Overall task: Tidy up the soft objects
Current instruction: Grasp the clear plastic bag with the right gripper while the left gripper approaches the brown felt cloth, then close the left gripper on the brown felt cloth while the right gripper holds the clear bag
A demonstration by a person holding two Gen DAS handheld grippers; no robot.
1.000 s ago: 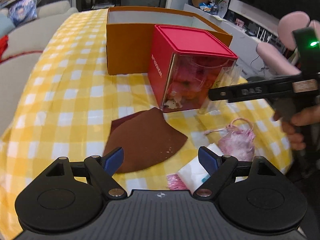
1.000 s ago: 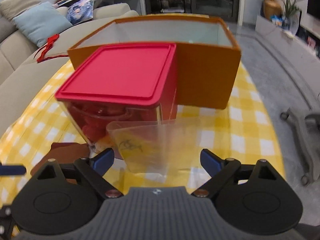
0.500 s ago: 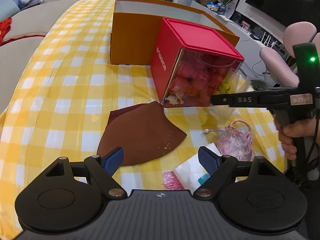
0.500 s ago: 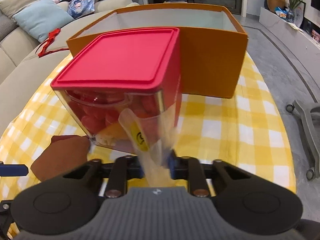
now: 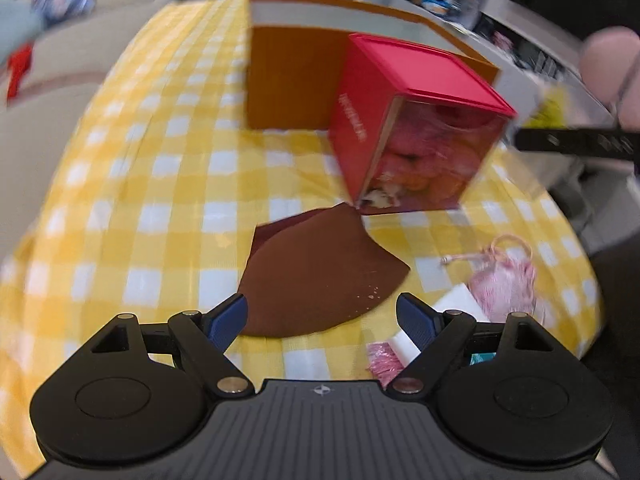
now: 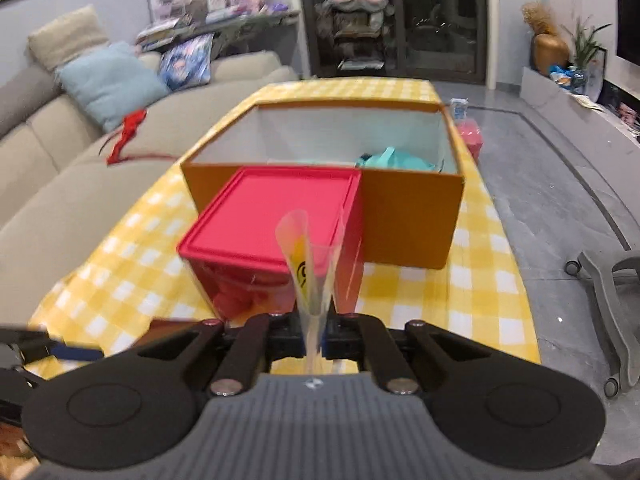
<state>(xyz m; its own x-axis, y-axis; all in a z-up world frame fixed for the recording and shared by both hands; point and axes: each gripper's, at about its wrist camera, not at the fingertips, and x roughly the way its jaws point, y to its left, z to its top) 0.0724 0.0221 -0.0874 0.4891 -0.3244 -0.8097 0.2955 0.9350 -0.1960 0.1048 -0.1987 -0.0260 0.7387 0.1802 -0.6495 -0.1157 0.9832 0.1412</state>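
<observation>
My right gripper [image 6: 316,332] is shut on a clear plastic bag [image 6: 310,264] with a yellow print, pinched flat and held up in front of the red-lidded box [image 6: 276,216]. Behind that box stands the open orange box [image 6: 404,216] with a teal soft item [image 6: 394,160] inside. My left gripper [image 5: 322,316] is open just above the near edge of a brown cloth [image 5: 316,272] lying flat on the checked tablecloth, with nothing between its fingers. A pink drawstring pouch [image 5: 504,284] lies to the right of the cloth. The lifted bag [image 5: 552,108] shows blurred at the upper right of the left wrist view.
The red-lidded box [image 5: 416,148] stands between the cloth and the orange box [image 5: 288,80]. A white packet [image 5: 452,304] and a small pink item [image 5: 380,360] lie near the table's front right edge. A sofa [image 6: 80,184] runs along the left; a chair base [image 6: 608,280] stands on the right.
The right gripper's jaws closed on the clear plastic bag, squeezing it flat, then rose with it. The left gripper stayed open over the brown cloth.
</observation>
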